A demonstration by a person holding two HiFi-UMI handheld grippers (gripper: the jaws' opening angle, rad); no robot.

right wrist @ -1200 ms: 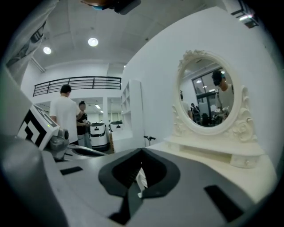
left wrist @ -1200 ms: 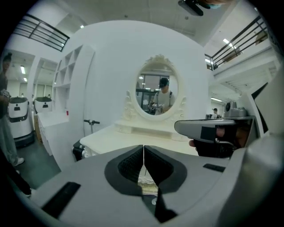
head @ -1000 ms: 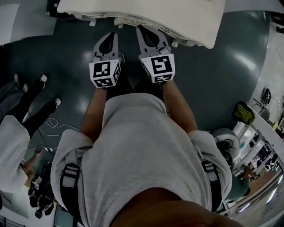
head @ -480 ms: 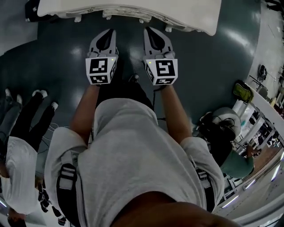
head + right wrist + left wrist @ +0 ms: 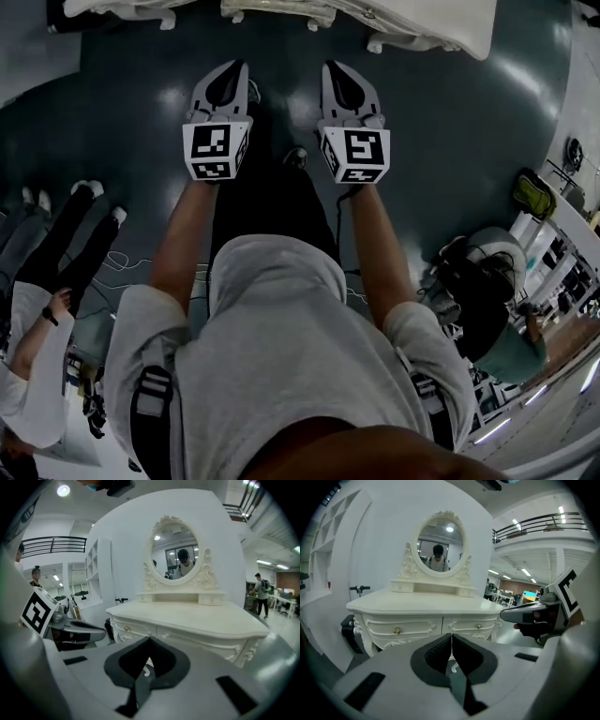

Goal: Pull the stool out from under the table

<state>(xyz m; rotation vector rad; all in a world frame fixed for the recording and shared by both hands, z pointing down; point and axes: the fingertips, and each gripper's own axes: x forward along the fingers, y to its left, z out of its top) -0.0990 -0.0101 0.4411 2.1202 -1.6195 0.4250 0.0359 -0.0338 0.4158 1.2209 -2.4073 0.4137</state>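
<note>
The white dressing table with its oval mirror stands straight ahead of both grippers; in the head view only its front edge shows at the top. A cream padded edge there, the stool, sits mostly hidden under the table. My left gripper and right gripper hang side by side over the dark floor, short of the table and touching nothing. The left gripper is shut with nothing in it. The right gripper is shut and empty too.
People stand at the left, with cables on the floor near them. A seated person and a green bag are at the right. A dark object sits by the table's left leg.
Both grippers have sunk lower and drawn slightly apart. The table has slid toward the top edge of the head view. Both stay shut.
</note>
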